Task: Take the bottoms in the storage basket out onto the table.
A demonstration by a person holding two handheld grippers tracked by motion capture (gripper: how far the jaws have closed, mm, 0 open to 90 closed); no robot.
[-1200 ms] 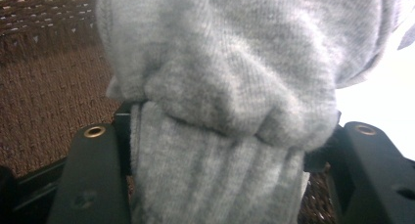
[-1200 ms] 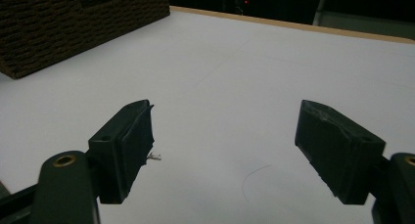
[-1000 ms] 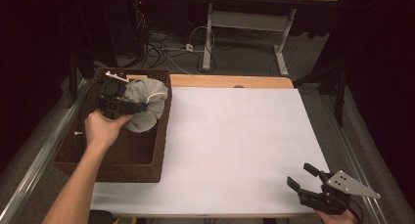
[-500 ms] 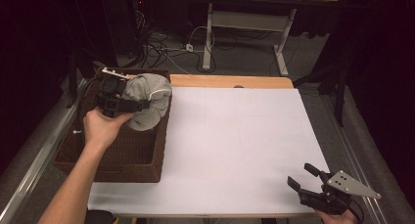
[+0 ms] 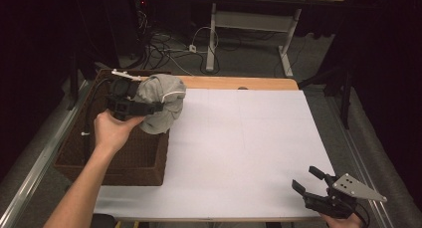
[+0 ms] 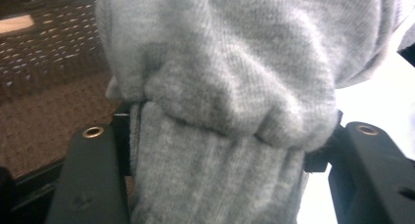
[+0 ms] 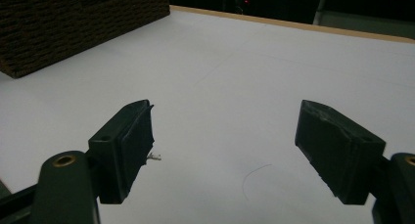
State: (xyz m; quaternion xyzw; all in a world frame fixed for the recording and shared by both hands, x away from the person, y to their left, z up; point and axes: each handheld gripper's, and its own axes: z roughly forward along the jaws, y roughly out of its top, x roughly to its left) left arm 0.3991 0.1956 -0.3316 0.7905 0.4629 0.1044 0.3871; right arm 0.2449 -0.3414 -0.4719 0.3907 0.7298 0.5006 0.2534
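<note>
Sweater (image 5: 160, 104) has risen clear of your basket (image 5: 149, 156), clamped in the left tool (image 5: 157, 107); right tool (image 5: 304, 180) gapes idle.

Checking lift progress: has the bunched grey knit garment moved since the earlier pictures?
Yes. The grey knit garment, clamped in the left gripper, has shifted right, farther over the brown wicker basket's table-side rim.

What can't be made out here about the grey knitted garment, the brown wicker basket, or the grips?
- Grey knitted garment: bunched, so its type is unclear in the high view; cropped by the frame in the left gripper view.
- Brown wicker basket: part of its floor is hidden by the hand and garment.
- Left gripper: pads buried in fabric.
</note>
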